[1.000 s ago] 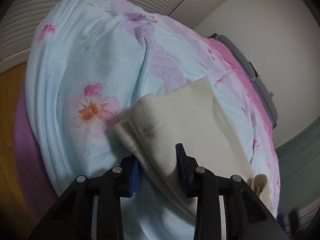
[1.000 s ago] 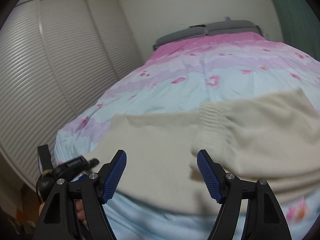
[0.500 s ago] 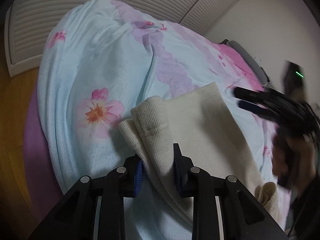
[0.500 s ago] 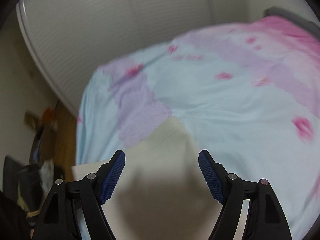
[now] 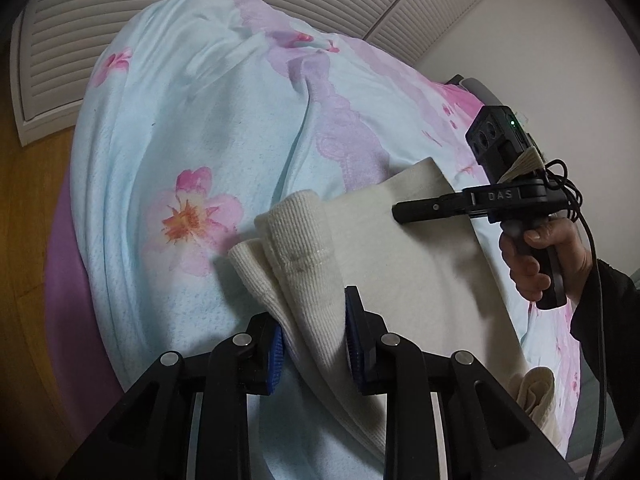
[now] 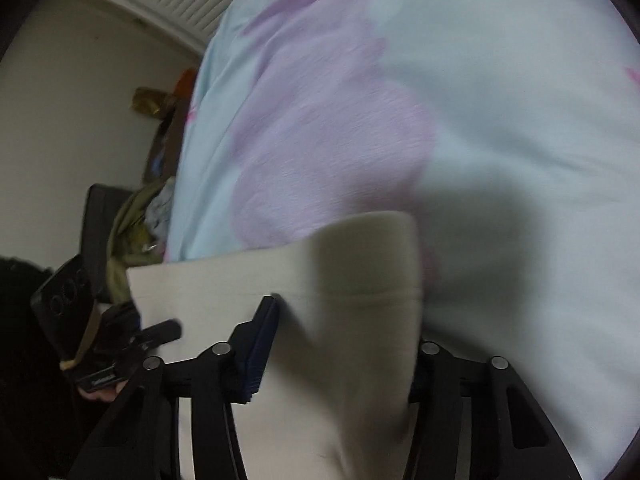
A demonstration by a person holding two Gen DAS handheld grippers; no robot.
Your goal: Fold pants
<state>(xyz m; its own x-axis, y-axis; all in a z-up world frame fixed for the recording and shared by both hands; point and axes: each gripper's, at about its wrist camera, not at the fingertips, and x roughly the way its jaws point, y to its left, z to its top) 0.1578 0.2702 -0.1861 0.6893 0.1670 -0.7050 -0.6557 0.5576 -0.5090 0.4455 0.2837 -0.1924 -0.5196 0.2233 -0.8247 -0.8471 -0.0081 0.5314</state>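
A bed under a pale blue and pink floral quilt [image 5: 208, 128] fills the frame. White louvred closet doors [image 5: 120, 20] span the top, a plain white wall [image 5: 560, 40] the upper right, wooden flooring [image 5: 28, 220] the left edge; light is dim.

bed [image 5: 64, 264] fills centre of left wrist frame, covered by light blue and pink floral quilt [image 5: 180, 128], rumpled ridge running down its middle; cream pants [image 5: 400, 264] lie folded on quilt at lower centre-right, ribbed cuff bunched toward frame centre
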